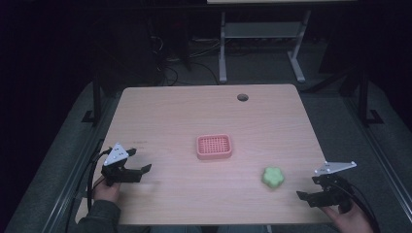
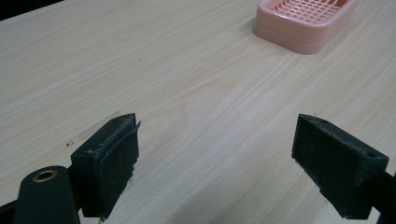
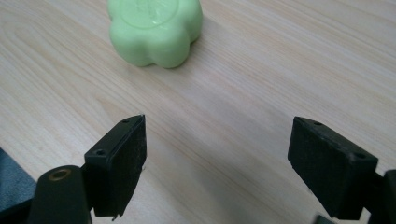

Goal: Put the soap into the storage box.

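- My left gripper (image 1: 137, 171) hovers low over the tabletop (image 1: 160, 111) near its front left corner, jaws spread wide and holding nothing; in the left gripper view the pink soap dish (image 2: 306, 21) sits well ahead of it.
- The pink soap dish stands empty near the middle of the tabletop, well apart from both grippers.
- The green flower-shaped soap (image 1: 272, 177) lies to the right of the dish and nearer to me, flat on the wood.
- My right gripper (image 1: 307, 198) sits near the soap, jaws wide apart and empty, aimed toward it.
- I judge nothing is done yet: the soap needs grasping, then carrying to the dish.
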Available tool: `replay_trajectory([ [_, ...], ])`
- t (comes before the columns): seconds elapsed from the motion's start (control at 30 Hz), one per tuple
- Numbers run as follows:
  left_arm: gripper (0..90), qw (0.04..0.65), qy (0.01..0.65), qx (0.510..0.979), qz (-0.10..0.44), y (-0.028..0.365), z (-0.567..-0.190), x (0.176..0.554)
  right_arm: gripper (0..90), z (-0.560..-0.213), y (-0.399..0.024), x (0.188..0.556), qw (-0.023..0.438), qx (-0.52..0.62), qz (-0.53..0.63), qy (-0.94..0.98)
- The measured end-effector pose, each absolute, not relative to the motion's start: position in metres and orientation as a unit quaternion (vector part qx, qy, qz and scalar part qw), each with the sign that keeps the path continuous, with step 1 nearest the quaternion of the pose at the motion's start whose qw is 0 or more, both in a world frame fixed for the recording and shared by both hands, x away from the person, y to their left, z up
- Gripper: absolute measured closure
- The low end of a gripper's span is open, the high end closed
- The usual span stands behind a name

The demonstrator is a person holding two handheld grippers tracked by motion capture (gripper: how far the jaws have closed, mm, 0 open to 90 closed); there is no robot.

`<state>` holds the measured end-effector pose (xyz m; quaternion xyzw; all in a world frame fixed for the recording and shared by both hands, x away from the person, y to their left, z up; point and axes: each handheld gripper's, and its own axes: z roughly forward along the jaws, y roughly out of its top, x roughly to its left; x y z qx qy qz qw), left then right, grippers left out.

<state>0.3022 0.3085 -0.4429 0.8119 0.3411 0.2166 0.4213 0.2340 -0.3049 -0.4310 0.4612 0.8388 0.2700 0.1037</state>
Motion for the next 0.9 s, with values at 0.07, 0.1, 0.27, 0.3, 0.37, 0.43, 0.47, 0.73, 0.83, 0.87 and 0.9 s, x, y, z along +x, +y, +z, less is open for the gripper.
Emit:
replay_trajectory([
  [0.07,14.4,0.423,0.345,0.81,0.216,0.308,-0.443,0.302,19.1,-0.43,-0.302,0.235,0.107,0.455,0.269,0.842],
  [0.1,14.4,0.423,0.345,0.81,0.217,0.308,-0.443,0.302,19.1,-0.429,-0.3,0.236,0.106,0.452,0.269,0.844],
  [0.27,14.4,0.42,0.344,0.811,0.219,0.309,-0.443,0.303,19.1,-0.428,-0.293,0.241,0.1,0.441,0.263,0.852],
  [0.3,14.4,0.42,0.344,0.811,0.219,0.309,-0.443,0.303,19.1,-0.428,-0.292,0.242,0.099,0.44,0.261,0.853],
  [0.37,14.4,0.421,0.344,0.811,0.218,0.309,-0.443,0.302,19.0,-0.427,-0.289,0.242,0.096,0.44,0.258,0.855],
  [0.43,14.4,0.421,0.344,0.81,0.217,0.309,-0.443,0.302,19.0,-0.426,-0.288,0.243,0.095,0.436,0.257,0.857],
  [0.47,14.4,0.421,0.343,0.811,0.218,0.309,-0.443,0.302,19.0,-0.426,-0.287,0.243,0.095,0.434,0.256,0.858],
  [0.73,14.4,0.419,0.341,0.813,0.218,0.31,-0.442,0.302,18.8,-0.419,-0.282,0.247,0.092,0.426,0.248,0.865],
  [0.83,14.4,0.419,0.34,0.813,0.219,0.31,-0.442,0.302,18.7,-0.414,-0.279,0.25,0.092,0.42,0.244,0.869],
  [0.87,14.4,0.42,0.341,0.812,0.218,0.31,-0.442,0.301,18.7,-0.413,-0.278,0.251,0.092,0.419,0.242,0.87],
  [0.9,14.4,0.42,0.341,0.812,0.218,0.31,-0.442,0.301,18.7,-0.41,-0.275,0.253,0.093,0.414,0.24,0.873],
])
